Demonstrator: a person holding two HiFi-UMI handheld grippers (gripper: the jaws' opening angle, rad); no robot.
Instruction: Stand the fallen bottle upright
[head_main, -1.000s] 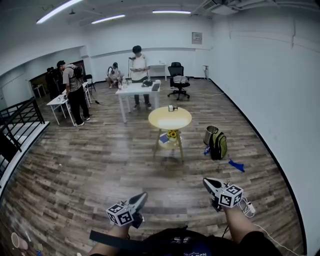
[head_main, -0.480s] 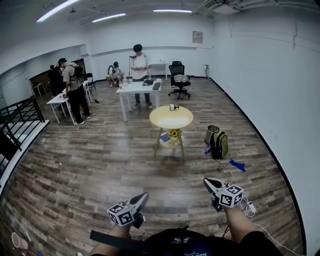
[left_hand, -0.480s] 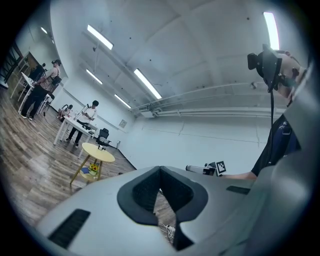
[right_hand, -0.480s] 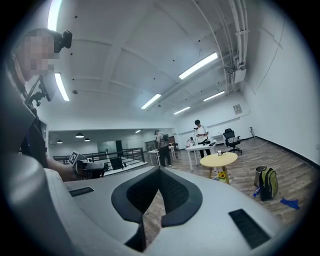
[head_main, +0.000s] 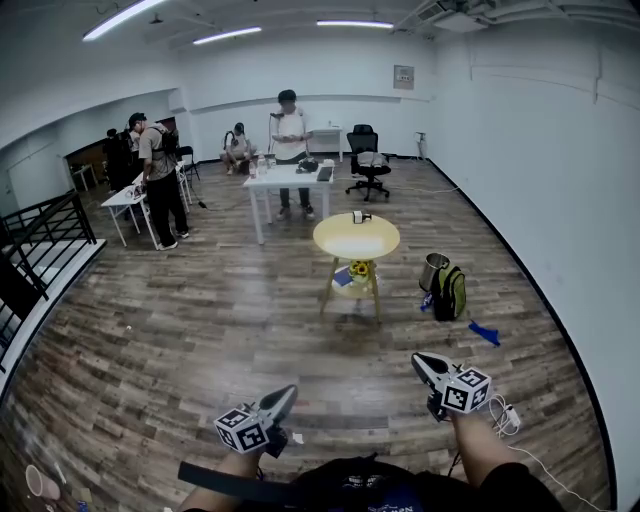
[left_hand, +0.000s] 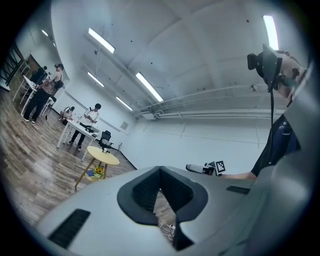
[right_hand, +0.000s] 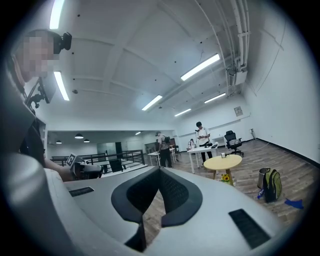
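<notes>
A small pale bottle (head_main: 360, 216) lies on its side on the far part of a round yellow table (head_main: 356, 238) in the middle of the room. It is tiny in the right gripper view, where the bottle (right_hand: 223, 155) sits on the tabletop. Both grippers are far short of the table, held level over the wooden floor. My left gripper (head_main: 284, 394) is shut with nothing between its jaws, whose tips meet in the left gripper view (left_hand: 160, 168). My right gripper (head_main: 419, 359) is also shut and empty, with the pads together (right_hand: 160, 169).
Yellow flowers (head_main: 358, 269) stand on the table's lower shelf. A green backpack (head_main: 449, 293) and a grey bin (head_main: 433, 270) sit right of it; a blue scrap (head_main: 485, 333) and a white cable (head_main: 503, 415) lie nearer. People stand by white desks (head_main: 290, 180) beyond, and a railing (head_main: 40, 230) runs along the left.
The whole view has moved forward: the round table and the backpack now look slightly nearer and further right. Both grippers keep their places in the picture, still shut.
</notes>
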